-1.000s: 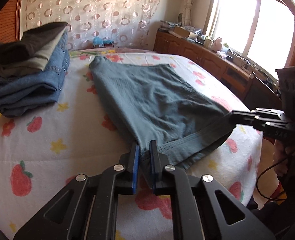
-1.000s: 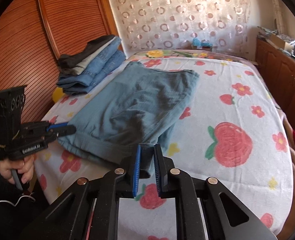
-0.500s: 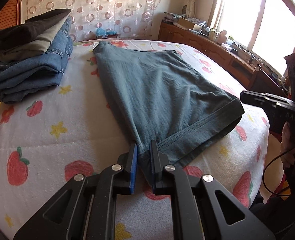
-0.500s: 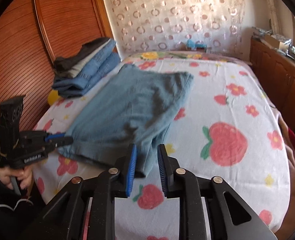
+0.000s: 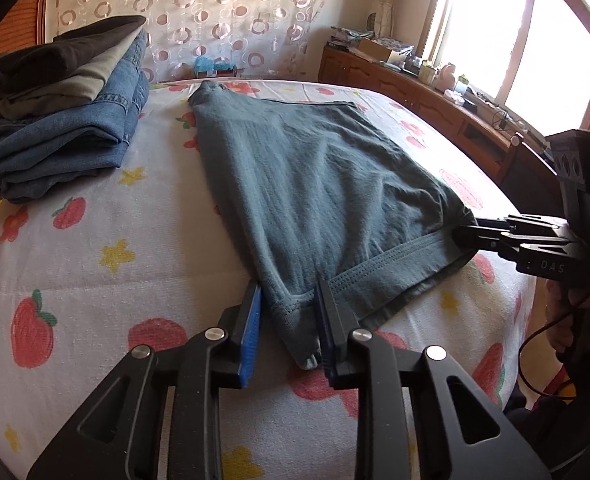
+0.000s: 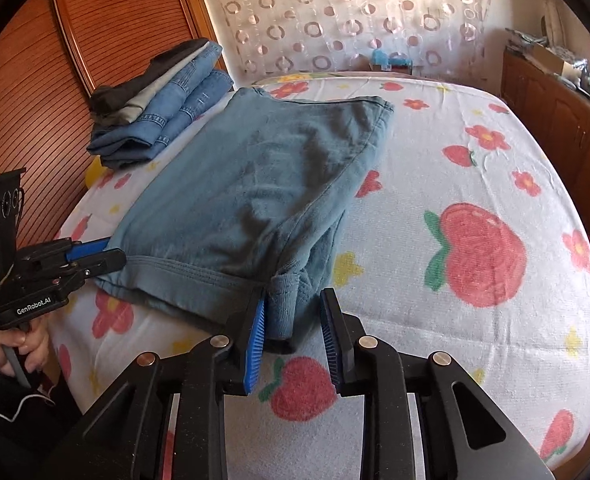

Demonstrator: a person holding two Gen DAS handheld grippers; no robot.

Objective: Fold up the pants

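While the pants (image 5: 319, 184) lay folded flat on the bed (image 5: 95, 248), both grippers were letting go of the near hem, so the step in hand was judged to be the release that ends a fold. At the left corner of that hem, the left gripper (image 5: 289, 320) had its jaws opening; the cloth sat between the pads, against the right pad and clear of the left one. At the right corner, the right gripper (image 6: 293, 322) likewise had its jaws opening, with the corner beside the left pad and apart from the right one. Further left on the bed, a stack (image 5: 63, 112) of folded garments rested near the pants. The next move probably called for backing both grippers straight off without dragging the hem, then regripping for a further fold or a transfer to the stack.
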